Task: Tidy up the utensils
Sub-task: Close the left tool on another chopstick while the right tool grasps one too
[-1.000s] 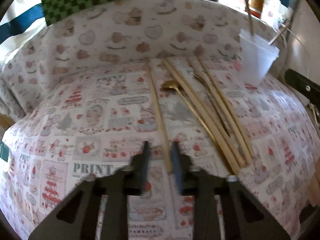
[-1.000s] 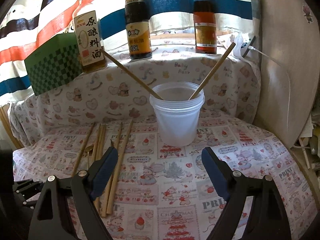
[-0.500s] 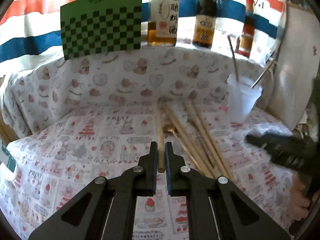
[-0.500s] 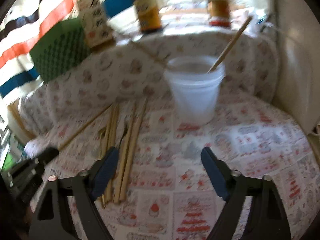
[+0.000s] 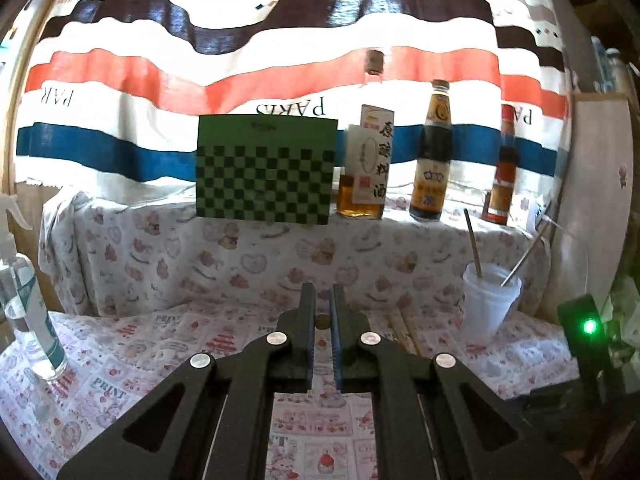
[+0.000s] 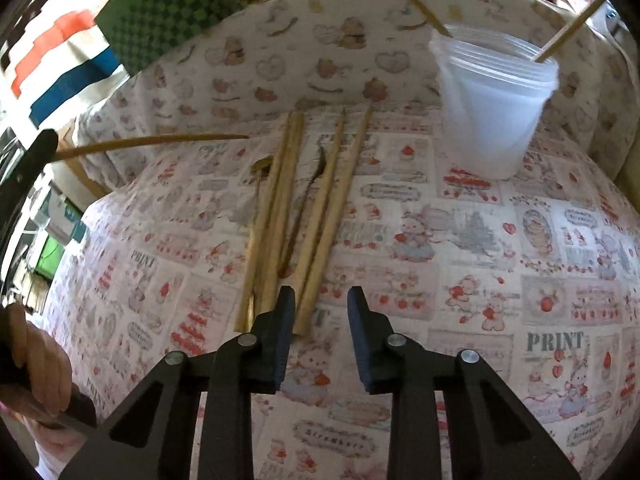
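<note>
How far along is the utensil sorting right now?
Done: two chopsticks stand in the plastic cup. In hand: the left gripper is shut on one chopstick, lifted off the cloth. The right gripper is closing over the pile's near ends. Left: four chopsticks and two small spoons.

Place: I take this for a home kitchen corner set up for recording.
Sauces: three condiment bottles (image 5: 432, 152) stand on the back ledge.
Covering: I see a printed tablecloth (image 6: 480, 240) over the table.
Utensils: chopsticks (image 6: 320, 208), plastic cup (image 6: 492, 100).
Backdrop: striped cloth (image 5: 120, 100), green checkerboard card (image 5: 264, 168).
</note>
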